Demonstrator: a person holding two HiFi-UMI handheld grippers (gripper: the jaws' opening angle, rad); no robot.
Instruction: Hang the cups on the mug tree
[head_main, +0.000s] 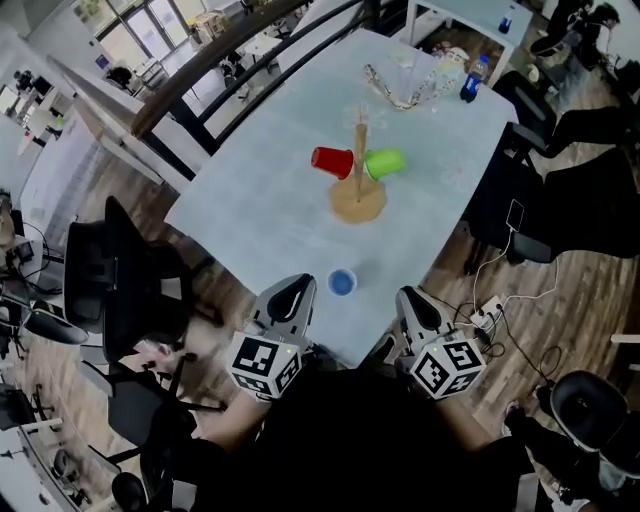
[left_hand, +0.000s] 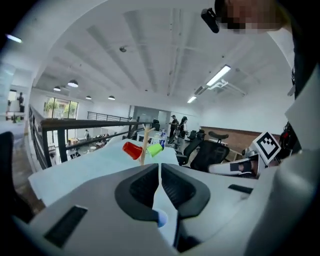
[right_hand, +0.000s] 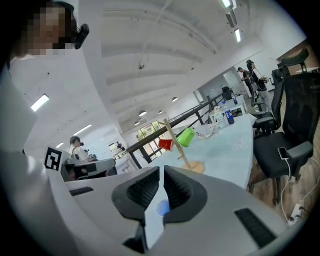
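1. Left gripper (left_hand: 159, 167): the jaws are closed to a thin slit and nothing is gripped between the pads.
2. Right gripper (right_hand: 161, 172): the jaws are likewise pressed almost together and hold nothing.
3. In the head view the left gripper (head_main: 292, 290) and right gripper (head_main: 410, 298) sit side by side at the table's near edge, both pointing across the top.
4. The blue cup (head_main: 342, 282) stands upright on the table (head_main: 260, 215), close to that near edge. It is between the two gripper tips, apart from both. Each gripper view shows it only as a blue patch low behind the closed jaws (left_hand: 161, 218) (right_hand: 161, 207).
5. The mug tree (head_main: 358, 195) stands on its round wooden base about mid-table, well beyond the blue cup. Bare tabletop lies between them.
6. The red cup (head_main: 332, 161) hangs on the tree's left side and the green cup (head_main: 385, 163) on its right, both tipped sideways.
7. At the table's far end are a blue bottle (head_main: 470, 78) and some clear plastic clutter (head_main: 410, 85), well clear of the tree.
8. Around the edges, a black chair (head_main: 130, 290) stands off the table's left side and more chairs line the right side. Cables (head_main: 495, 300) lie on the floor near the right gripper.
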